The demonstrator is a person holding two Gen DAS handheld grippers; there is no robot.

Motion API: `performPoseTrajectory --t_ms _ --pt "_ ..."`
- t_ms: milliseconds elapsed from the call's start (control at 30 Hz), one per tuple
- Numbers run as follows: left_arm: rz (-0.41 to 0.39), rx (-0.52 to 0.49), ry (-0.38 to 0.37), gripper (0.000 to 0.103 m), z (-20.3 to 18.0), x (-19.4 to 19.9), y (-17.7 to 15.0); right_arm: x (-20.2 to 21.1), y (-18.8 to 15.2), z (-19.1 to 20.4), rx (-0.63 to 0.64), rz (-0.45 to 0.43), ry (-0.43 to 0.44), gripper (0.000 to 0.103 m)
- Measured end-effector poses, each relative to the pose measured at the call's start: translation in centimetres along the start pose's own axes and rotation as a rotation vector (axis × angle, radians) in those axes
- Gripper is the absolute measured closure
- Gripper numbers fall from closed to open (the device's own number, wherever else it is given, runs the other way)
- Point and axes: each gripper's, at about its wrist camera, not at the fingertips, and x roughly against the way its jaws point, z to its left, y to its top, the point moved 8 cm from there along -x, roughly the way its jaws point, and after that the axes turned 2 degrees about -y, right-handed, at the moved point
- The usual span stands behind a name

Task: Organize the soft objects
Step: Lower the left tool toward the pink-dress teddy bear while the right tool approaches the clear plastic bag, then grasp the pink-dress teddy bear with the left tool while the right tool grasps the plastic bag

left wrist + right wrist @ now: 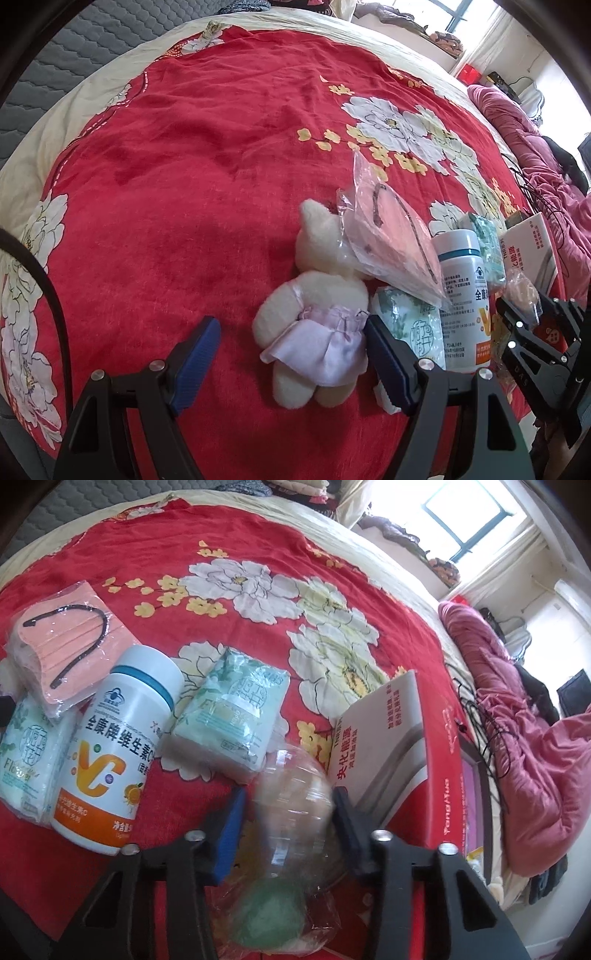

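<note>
The left gripper (291,363) is hovering spread apart around the plush bear (314,325) on the red blanket (184,184), while the right gripper (288,834) is straddling a blurred clear bag (295,805), grip indeterminate.

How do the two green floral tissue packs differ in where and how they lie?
The left tissue pack sits left of the vitamin bottle, with the bagged mask overlapping its top. The right tissue pack lies right of the bottle, uncovered and tilted. Both share green floral wrapping and rest on the red blanket.
</note>
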Motion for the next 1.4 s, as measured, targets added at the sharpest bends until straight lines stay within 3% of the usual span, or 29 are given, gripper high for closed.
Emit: performPoseTrajectory --t_ms 200,333,633,767,1400 --pt "0.008 -0.003 -0.012 0.031 -0.4 -0.5 0.3 0.3 0.3 -0.1 -0.03 -0.019 0.046 0.059" --pt "0.011 0.001 -0.039 0.045 -0.9 -0.7 0.5 1.2 0.4 -0.4 -0.083 -0.038 0.113 0.059" --pt "0.007 -0.011 -0.059 0.057 -1.3 -0.6 0.5 3.1 0.0 -1.0 -0.23 -0.045 0.293 0.059" --pt "0.0 -0.009 -0.068 0.059 -1.2 -0.1 0.3 3.6 -0.3 -0.8 -0.266 -0.046 0.343 0.059" --pt "-0.074 -0.052 -0.022 0.059 -1.2 5.6 -1.1 7.1 -0.1 0.8 -0.232 -0.092 0.368 0.059"
